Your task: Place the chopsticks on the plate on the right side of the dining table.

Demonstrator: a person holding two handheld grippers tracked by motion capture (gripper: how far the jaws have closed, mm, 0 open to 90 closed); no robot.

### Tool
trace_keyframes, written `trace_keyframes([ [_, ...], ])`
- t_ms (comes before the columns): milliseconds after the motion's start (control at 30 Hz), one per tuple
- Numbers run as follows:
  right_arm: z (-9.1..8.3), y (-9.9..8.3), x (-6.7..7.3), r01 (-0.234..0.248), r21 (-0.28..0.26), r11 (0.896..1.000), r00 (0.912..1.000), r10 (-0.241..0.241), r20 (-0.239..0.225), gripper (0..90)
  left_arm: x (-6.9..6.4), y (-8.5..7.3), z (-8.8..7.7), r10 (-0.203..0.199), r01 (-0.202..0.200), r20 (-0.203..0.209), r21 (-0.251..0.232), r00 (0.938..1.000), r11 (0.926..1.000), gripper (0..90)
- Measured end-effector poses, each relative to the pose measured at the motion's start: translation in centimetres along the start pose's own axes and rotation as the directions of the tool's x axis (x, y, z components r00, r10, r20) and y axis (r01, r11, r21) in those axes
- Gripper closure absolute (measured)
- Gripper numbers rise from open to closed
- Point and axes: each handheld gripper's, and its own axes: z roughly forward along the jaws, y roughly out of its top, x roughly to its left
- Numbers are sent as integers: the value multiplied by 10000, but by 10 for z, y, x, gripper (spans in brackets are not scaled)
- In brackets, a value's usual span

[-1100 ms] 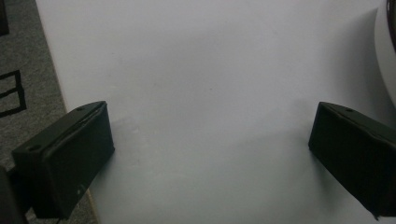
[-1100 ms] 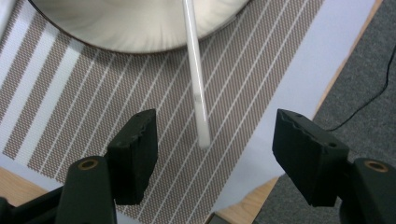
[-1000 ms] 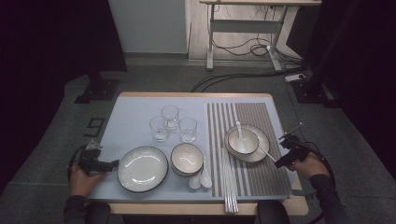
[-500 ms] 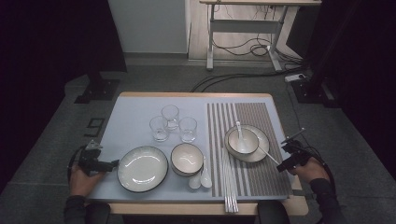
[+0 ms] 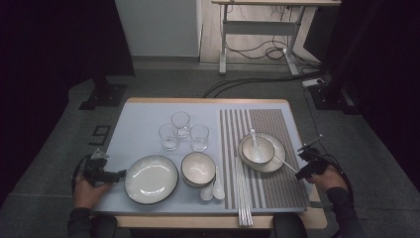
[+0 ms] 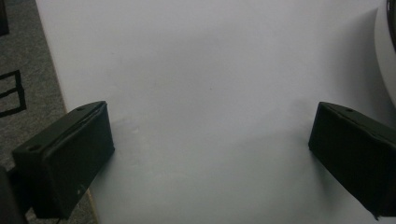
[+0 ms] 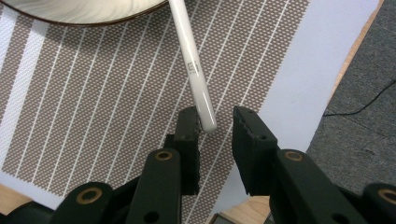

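A white rod (image 7: pixel 189 60), perhaps a chopstick, lies on the striped brown mat (image 7: pixel 93 107), slanting down from the rim of the plate (image 5: pixel 278 154) that carries a bowl (image 5: pixel 258 148) and a spoon. My right gripper (image 7: pixel 217 121) has its rounded end between the jaws. They have just been closing: the left pad sits at the rod, the right pad still stands a gap away. From above, the right gripper (image 5: pixel 298 174) is at the mat's right edge. My left gripper (image 6: pixel 210 135) is wide open over the pale mat, just left of an empty plate (image 5: pixel 151 178).
Three glasses (image 5: pixel 181 130) stand mid-table. A bowl (image 5: pixel 198 168) and two white spoons (image 5: pixel 213 188) lie in front of them. A bundle of chopsticks (image 5: pixel 243 198) reaches the table's near edge. The wooden table edge (image 7: pixel 261 205) and carpet lie right of the rod.
The right hand has crept slightly toward the near edge at the rod's end. The left hand and all the dishes have stayed put.
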Motion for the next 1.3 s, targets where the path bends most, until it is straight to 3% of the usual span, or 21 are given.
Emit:
trace_keyframes([
  [567, 5, 8, -12, -201, -24, 9998, 9998, 201, 91, 785, 0, 0, 0, -1, 1, -1, 0, 10000, 10000, 0],
  [1100, 7, 18, -11, 190, -84, 9998, 9995, -188, 245, 795, 0, 0, 0, 0, 0, 1, -1, 10000, 10000, 0],
  [1300, 6, 17, -11, 109, -67, 9999, 9994, -107, 314, 607, 0, 0, 0, -1, 1, 0, -1, 10000, 10000, 0],
])
